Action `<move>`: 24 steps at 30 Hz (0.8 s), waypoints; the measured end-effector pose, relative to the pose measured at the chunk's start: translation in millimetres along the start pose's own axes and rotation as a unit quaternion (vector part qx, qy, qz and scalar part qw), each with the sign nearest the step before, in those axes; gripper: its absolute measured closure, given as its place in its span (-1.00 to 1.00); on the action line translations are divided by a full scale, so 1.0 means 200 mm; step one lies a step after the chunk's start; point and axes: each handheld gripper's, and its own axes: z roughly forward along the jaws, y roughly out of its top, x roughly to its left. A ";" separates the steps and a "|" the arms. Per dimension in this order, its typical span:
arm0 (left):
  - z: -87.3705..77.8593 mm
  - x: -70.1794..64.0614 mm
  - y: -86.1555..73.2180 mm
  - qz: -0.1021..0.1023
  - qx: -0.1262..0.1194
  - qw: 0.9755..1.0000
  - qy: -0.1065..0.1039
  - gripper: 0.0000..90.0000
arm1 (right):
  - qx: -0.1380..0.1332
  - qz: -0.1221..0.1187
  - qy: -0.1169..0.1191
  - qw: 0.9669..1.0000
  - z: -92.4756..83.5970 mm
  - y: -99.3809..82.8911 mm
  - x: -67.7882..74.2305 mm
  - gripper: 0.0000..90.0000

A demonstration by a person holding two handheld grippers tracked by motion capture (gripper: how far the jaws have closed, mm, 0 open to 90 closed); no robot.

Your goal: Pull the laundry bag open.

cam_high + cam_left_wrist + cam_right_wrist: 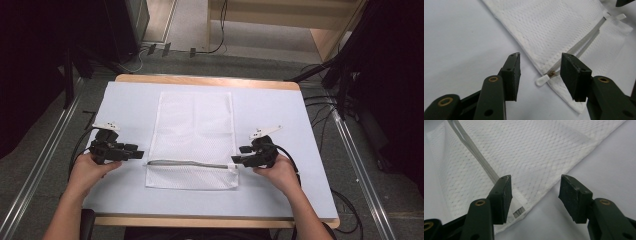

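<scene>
Two hand-held grippers sit low over the desk (310, 165), one at each end of the zipper (190, 163) of a white mesh bag (195, 130). The left hand-held gripper (137, 154) has its jaws spread wide and holds nothing; in the left gripper view (539, 72) the white zipper pull (542, 80) lies on the desk between the jaws, at the bag's left edge, touching neither. The right hand-held gripper (235, 161) is likewise wide open and empty; in the right gripper view (535, 192) the bag's right edge and a small tag (519, 211) lie beneath and between its jaws, whether the left jaw touches the fabric I cannot tell. The bag lies flat at the middle of the desk, its long side running from the far edge toward the near edge, with the partly open zipper crossing it close to its near end.
</scene>
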 end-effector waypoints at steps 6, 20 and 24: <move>-0.02 0.04 0.00 -0.009 -0.022 0.999 0.039 -0.08 | -0.015 0.010 -0.020 1.000 -0.05 -0.02 -0.06 -0.13; 0.00 0.11 0.02 -0.030 -0.024 0.995 0.088 -0.19 | -0.026 0.034 -0.067 0.997 -0.12 -0.10 -0.17 -0.23; 0.00 0.13 0.02 -0.037 -0.027 0.994 0.098 -0.25 | -0.024 0.040 -0.081 0.996 -0.14 -0.13 -0.21 -0.26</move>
